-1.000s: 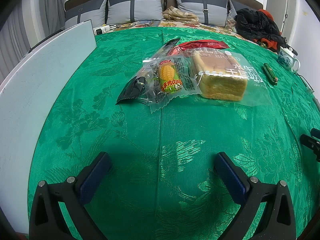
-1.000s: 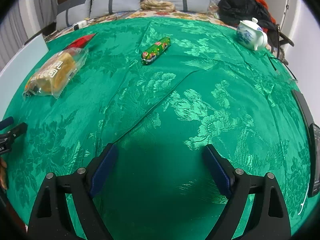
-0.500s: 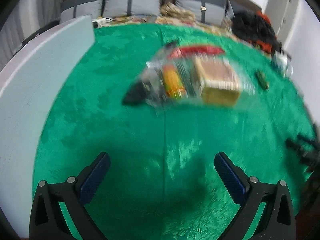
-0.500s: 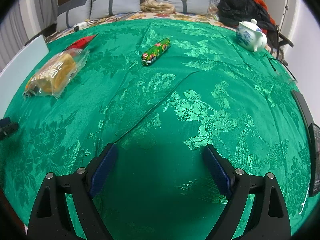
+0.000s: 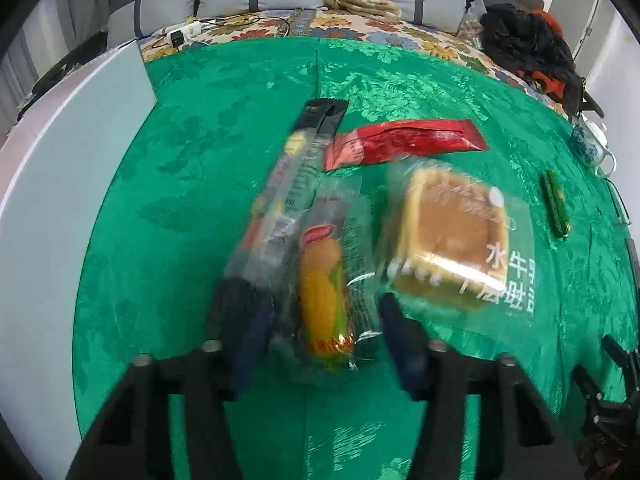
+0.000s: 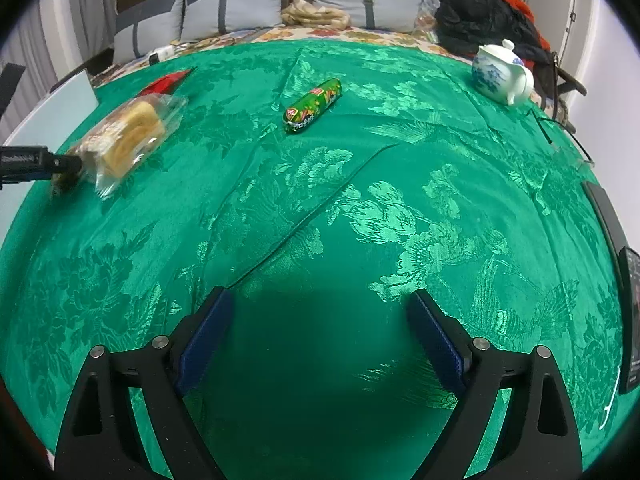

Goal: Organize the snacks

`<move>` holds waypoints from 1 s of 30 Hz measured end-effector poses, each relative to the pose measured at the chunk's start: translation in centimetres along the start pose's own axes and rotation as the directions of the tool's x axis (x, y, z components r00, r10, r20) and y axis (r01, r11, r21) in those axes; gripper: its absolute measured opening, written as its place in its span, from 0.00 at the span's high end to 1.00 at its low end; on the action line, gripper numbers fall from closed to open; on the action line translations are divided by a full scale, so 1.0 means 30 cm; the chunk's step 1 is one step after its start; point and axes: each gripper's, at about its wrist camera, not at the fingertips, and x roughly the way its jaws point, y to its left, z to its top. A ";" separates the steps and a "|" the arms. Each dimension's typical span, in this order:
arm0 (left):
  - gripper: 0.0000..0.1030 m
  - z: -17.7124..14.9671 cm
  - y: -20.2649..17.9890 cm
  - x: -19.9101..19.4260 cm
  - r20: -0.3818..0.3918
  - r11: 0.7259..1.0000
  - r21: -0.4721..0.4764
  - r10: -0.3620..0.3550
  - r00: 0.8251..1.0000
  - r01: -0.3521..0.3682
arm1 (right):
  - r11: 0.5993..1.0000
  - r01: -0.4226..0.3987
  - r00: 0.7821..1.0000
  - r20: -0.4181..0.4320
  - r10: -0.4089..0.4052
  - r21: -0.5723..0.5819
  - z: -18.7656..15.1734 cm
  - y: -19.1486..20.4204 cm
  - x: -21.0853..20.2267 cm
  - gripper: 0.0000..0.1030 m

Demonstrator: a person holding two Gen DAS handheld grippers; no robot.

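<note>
Since a second ago the left gripper (image 5: pixel 326 332) has travelled up to the snack pile and its jaws, then wide apart, are closing around the corn packet (image 5: pixel 324 296), which lies between them at six o'clock of the pile; through the blur, contact looks not quite made. Light, crinkly, slippery film: grip the cob's middle, not the loose edge. The bread bag (image 5: pixel 452 240) at three o'clock would squash. The right gripper (image 6: pixel 320 336) hangs open over bare green cloth (image 6: pixel 440 200).
</note>
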 end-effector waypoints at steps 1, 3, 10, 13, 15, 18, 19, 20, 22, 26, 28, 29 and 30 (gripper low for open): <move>0.64 -0.017 0.007 -0.004 -0.002 1.000 0.005 -0.013 1.000 0.013 | 1.000 -0.001 1.000 0.000 0.001 -0.001 0.002 0.000 -0.001 0.10; 0.68 -0.070 0.022 -0.018 -0.009 1.000 0.032 0.001 1.000 -0.001 | 1.000 0.000 1.000 -0.002 0.000 -0.001 0.002 0.000 0.000 0.10; 0.52 -0.260 0.100 -0.162 -0.042 0.995 0.080 -0.055 0.998 0.059 | 1.000 0.000 1.000 -0.003 0.000 -0.001 0.005 0.000 -0.001 0.10; 0.22 -0.298 0.097 -0.200 -0.006 0.990 0.137 -0.010 1.000 0.011 | 1.000 0.002 1.000 0.000 -0.002 0.004 0.004 0.002 -0.001 0.10; 0.22 -0.293 0.076 -0.206 0.015 0.985 0.173 0.018 1.000 -0.020 | 1.000 0.003 1.000 0.005 -0.003 0.005 0.001 0.003 -0.001 0.10; 0.22 -0.254 0.053 -0.190 0.020 0.988 0.155 -0.017 1.000 0.014 | 1.000 0.004 1.000 0.014 -0.004 0.007 -0.004 0.004 -0.002 0.10; 0.22 -0.240 0.040 -0.186 0.027 0.989 0.146 -0.032 0.999 0.027 | 1.000 0.004 1.000 0.017 -0.005 0.007 -0.006 0.004 -0.004 0.10; 0.22 -0.217 0.026 -0.178 0.033 0.990 0.136 -0.046 0.998 0.042 | 1.000 0.004 1.000 0.019 -0.005 0.007 -0.007 0.004 -0.004 0.10; 0.22 -0.182 -0.015 -0.154 0.029 0.989 0.135 -0.067 0.997 0.063 | 1.000 0.005 1.000 0.020 -0.005 0.008 -0.006 0.004 -0.004 0.10; 0.23 -0.136 -0.125 -0.025 -0.068 0.971 0.238 0.004 0.998 0.012 | 1.000 0.004 1.000 0.018 -0.004 0.006 -0.007 0.004 -0.004 0.10; 0.50 -0.137 -0.140 -0.008 -0.057 0.967 0.254 0.011 0.998 0.004 | 1.000 0.003 1.000 0.018 -0.003 0.005 -0.007 0.004 -0.004 0.10; 0.66 -0.137 -0.136 -0.022 -0.046 0.971 0.237 -0.011 0.999 0.021 | 1.000 0.001 1.000 0.018 -0.001 0.003 -0.008 0.004 -0.004 0.10; 0.66 -0.141 -0.137 -0.035 -0.038 0.971 0.237 0.000 0.999 0.009 | 1.000 0.000 1.000 0.018 0.000 0.002 -0.009 0.004 -0.005 0.10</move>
